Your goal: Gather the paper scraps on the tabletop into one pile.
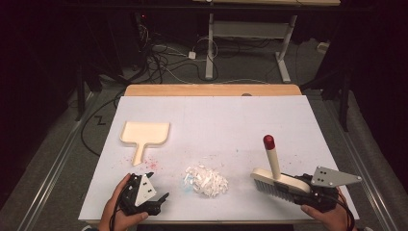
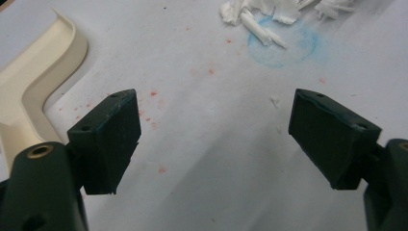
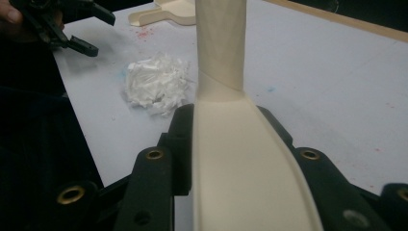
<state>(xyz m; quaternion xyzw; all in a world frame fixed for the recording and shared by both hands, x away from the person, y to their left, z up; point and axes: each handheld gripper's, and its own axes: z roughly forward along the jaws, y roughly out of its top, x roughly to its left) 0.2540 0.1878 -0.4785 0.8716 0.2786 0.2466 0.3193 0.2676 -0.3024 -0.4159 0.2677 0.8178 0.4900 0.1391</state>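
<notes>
A cream hand brush (image 1: pixel 273 179) with a red-tipped upright handle stands on its bristles at the table's front right. My right gripper (image 1: pixel 294 186) is shut on its cream back (image 3: pixel 240 163), and the handle (image 3: pixel 220 48) rises just ahead of the jaws. A pile of white paper shreds (image 1: pixel 207 179) lies left of the brush, near the front middle. A cream dustpan (image 1: pixel 144 133) lies flat farther back on the left. My left gripper (image 1: pixel 159 186) rests at the front left, open with nothing between its jaws (image 2: pixel 216 139). The dustpan's handle (image 2: pixel 29 96) is just to its left.
The table has a white cover (image 1: pixel 231 120) with red specks near the dustpan and a faint blue ring (image 2: pixel 281 45) beside the shreds (image 2: pixel 269 14). A wooden strip (image 1: pixel 211 90) runs along the far edge. Cables and a desk frame (image 1: pixel 211 43) stand on the floor beyond.
</notes>
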